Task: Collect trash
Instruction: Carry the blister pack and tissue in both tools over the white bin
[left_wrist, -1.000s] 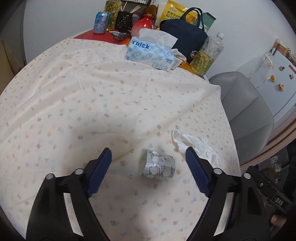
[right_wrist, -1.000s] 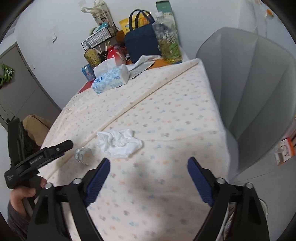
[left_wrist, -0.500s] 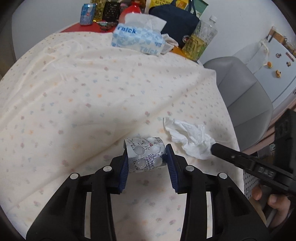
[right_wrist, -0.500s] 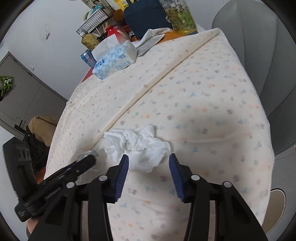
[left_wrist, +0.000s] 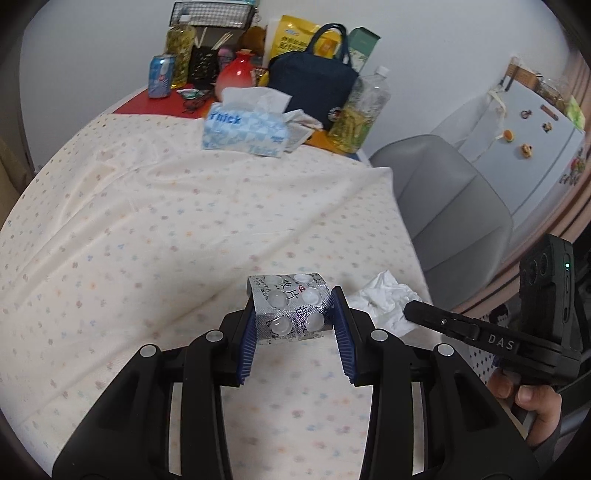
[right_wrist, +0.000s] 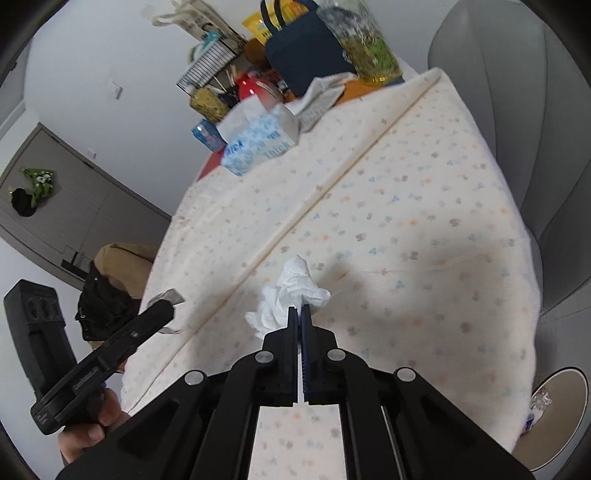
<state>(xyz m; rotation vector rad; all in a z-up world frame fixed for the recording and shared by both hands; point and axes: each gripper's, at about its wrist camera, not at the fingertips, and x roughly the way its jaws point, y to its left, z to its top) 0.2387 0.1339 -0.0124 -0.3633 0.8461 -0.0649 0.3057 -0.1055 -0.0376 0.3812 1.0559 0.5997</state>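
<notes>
Both hand-held grippers have closed since a second ago: the left hand-held gripper (left_wrist: 293, 317) pinches the pill pack (left_wrist: 290, 308) clear of the bench (left_wrist: 147, 240); the right hand-held gripper (right_wrist: 300, 312) has just been closing, fully, on the crumpled tissue (right_wrist: 286, 295). Its bite is thin (tissue may tear loose). The bench edge and grey chair (right_wrist: 517, 110) crowd the right; the bin (right_wrist: 554, 402) sits below.

Left wrist view looked forward and down along left gripper (left_wrist: 293, 321) from close above flowered tablecloth (left_wrist: 147, 229), facing cluttered far end with tissue box (left_wrist: 245, 133) and navy bag (left_wrist: 314, 88). Right wrist view looked same way along right gripper (right_wrist: 300, 314), nearer grey chair (right_wrist: 535, 129). Both views shared tablecloth, tissue box, navy bag, grey chair, crumpled tissue (right_wrist: 291, 291); each caught other gripper at edge.
</notes>
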